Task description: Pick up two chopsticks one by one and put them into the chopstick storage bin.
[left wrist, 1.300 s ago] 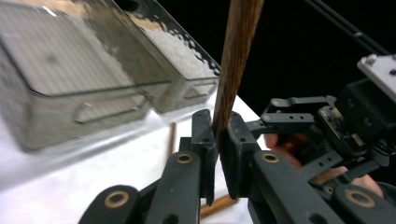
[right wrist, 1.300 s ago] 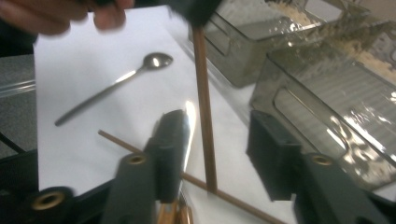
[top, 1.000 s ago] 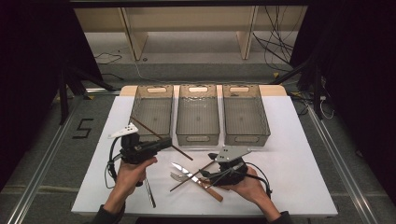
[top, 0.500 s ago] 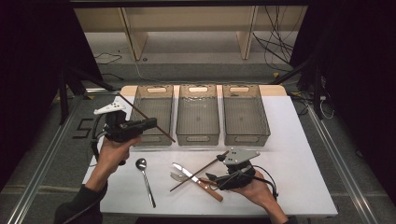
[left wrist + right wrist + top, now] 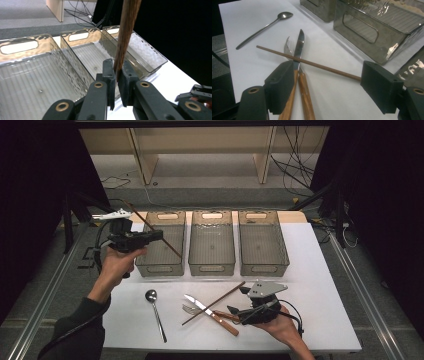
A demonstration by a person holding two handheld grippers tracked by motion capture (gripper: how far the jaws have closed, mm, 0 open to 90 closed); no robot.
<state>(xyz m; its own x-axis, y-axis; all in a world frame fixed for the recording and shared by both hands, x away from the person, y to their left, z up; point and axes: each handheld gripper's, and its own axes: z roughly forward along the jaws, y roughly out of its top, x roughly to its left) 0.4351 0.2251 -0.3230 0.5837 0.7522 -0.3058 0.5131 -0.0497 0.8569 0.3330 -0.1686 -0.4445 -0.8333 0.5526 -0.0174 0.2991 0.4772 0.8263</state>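
My left gripper (image 5: 159, 235) hangs raised over the left bin (image 5: 150, 265), shut on a dark wooden chopstick (image 5: 171, 248). In the left gripper view the chopstick (image 5: 126, 27) stands up from between the closed jaws of that gripper (image 5: 116, 75). My right gripper (image 5: 232, 312) rests low at the table's front. Its jaws have just been opening and press on nothing. In the right gripper view that gripper (image 5: 328, 75) straddles a second chopstick (image 5: 324, 67), and the wooden handles of a knife (image 5: 298, 53) and a fork (image 5: 288, 47) lie by its left jaw.
Three clear bins stand in a row: the left one, a middle bin (image 5: 212, 265) and a right bin (image 5: 265, 265). A spoon (image 5: 155, 312) lies at the front left of the white table (image 5: 320, 290). The knife (image 5: 202, 306), fork (image 5: 187, 309) and chopstick (image 5: 215, 301) cross near the front centre.
My left hand has lifted the chopstick from the table's front up and away to above the left bin, uncovering the spoon. The right gripper's jaws have spread wider.
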